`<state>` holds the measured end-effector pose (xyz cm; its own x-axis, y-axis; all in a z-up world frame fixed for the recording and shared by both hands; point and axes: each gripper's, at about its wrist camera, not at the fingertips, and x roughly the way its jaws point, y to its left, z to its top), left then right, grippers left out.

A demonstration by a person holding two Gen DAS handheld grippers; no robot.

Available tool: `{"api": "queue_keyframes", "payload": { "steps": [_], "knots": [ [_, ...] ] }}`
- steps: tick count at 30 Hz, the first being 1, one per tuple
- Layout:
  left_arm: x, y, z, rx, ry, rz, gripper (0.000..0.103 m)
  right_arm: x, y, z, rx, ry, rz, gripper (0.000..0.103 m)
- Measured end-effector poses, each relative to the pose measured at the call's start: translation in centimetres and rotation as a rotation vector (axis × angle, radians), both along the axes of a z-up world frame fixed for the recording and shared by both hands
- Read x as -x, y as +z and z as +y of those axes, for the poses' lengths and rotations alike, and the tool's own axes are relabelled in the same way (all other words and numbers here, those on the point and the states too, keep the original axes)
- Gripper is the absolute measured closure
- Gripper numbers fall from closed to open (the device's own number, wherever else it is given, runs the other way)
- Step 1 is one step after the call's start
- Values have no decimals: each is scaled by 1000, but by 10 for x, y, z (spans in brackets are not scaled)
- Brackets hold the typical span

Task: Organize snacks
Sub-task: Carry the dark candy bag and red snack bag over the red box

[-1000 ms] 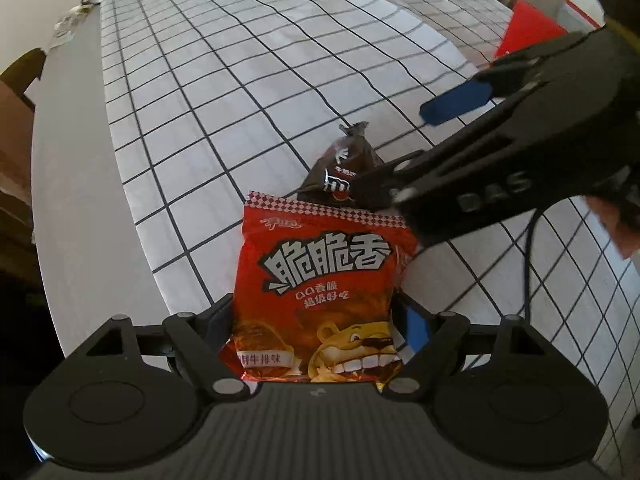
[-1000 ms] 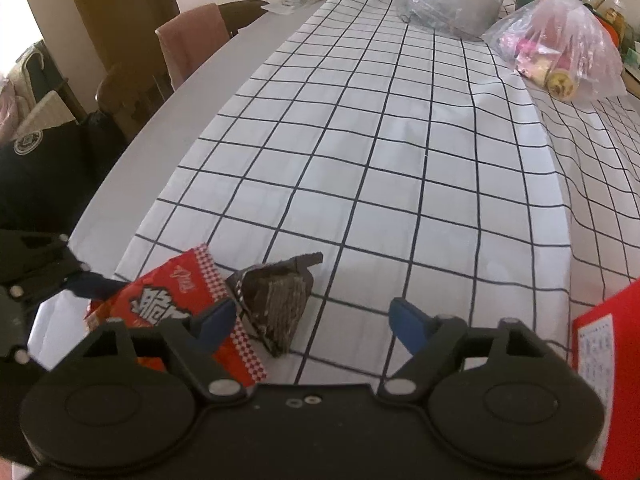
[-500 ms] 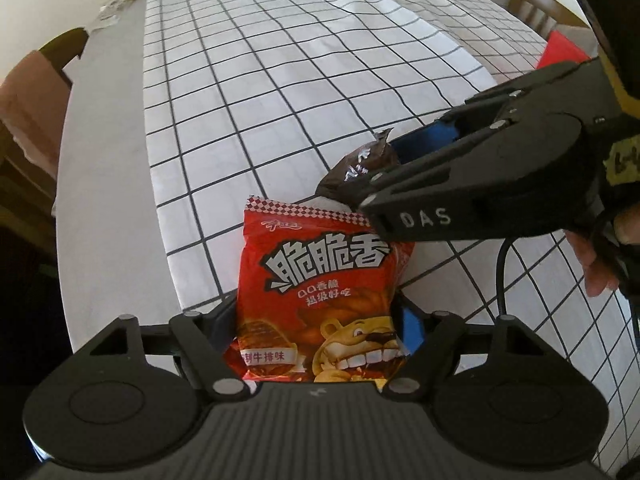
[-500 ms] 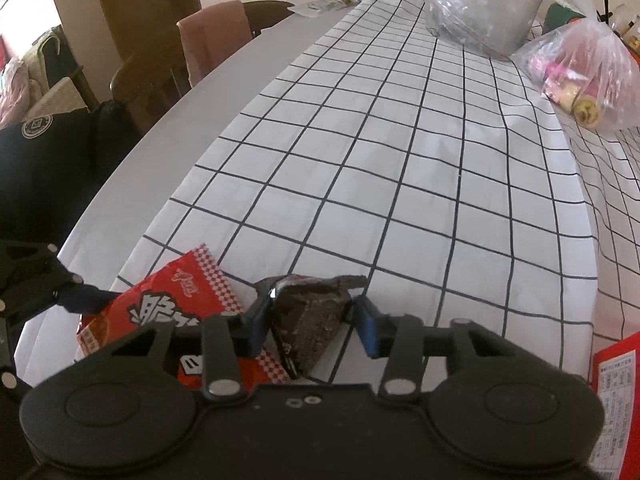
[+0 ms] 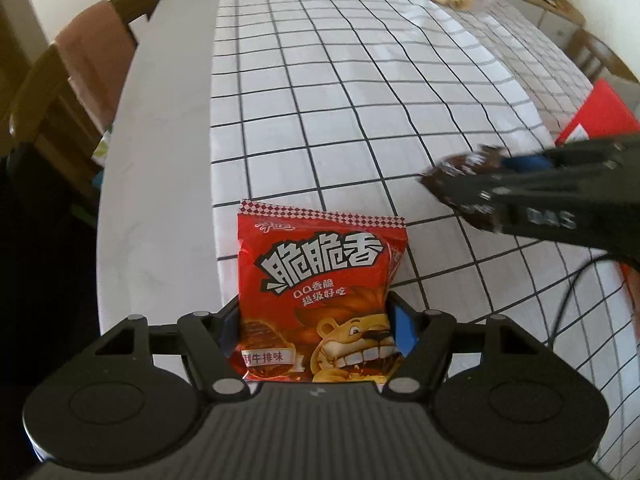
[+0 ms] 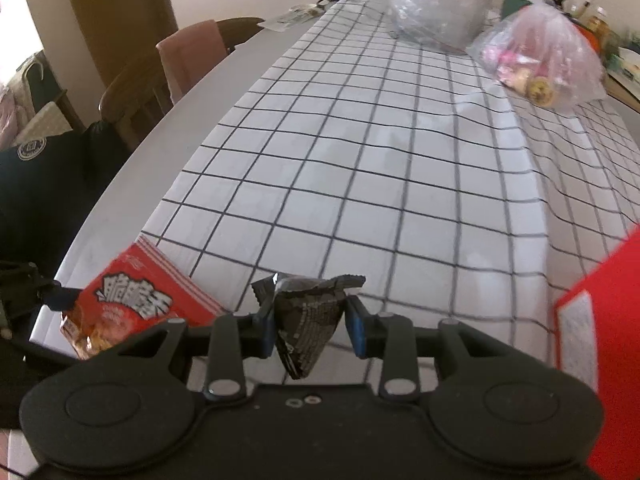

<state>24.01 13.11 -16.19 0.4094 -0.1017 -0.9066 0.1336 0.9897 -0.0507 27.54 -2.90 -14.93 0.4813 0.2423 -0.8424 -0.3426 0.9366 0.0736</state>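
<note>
My left gripper (image 5: 316, 330) is shut on a red snack bag (image 5: 320, 300) with white lettering and a cartoon lion, held over the near edge of the checked tablecloth (image 5: 340, 100). My right gripper (image 6: 312, 326) is shut on a small dark brown triangular snack packet (image 6: 308, 320) and holds it above the cloth. In the left wrist view the right gripper (image 5: 472, 184) and the dark packet (image 5: 460, 168) show at the right, blurred. In the right wrist view the red bag (image 6: 132, 304) shows at the lower left.
A red box (image 6: 600, 328) stands at the right, also in the left wrist view (image 5: 596, 116). A clear plastic bag of sweets (image 6: 536, 64) and a crumpled clear bag (image 6: 436, 4) lie at the far end. Wooden chairs (image 5: 76, 80) stand along the table's left side.
My right gripper closed on the dark packet, lifted it off the cloth and carried it right, away from the red bag. My left gripper kept its hold on the red bag.
</note>
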Motion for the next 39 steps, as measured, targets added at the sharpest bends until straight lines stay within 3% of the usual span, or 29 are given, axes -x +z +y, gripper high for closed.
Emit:
{"api": "queue_keyframes", "payload": {
  "steps": [12,21,31,39],
  "knots": [
    [28,59,-16,55,34,-80,32,57,55,-47,-35,-84,-36,70],
    [49,102,-48,86,-14,-133,32,94,96,-85,-53,-159,-80,70],
    [70,143,-110,105,-58,-214,32,123,135,-147,-94,-175,-162,69],
    [77,159,-178,100,-69,-256,32,132,146,-213,-101,-192,-195,69]
  ]
}}
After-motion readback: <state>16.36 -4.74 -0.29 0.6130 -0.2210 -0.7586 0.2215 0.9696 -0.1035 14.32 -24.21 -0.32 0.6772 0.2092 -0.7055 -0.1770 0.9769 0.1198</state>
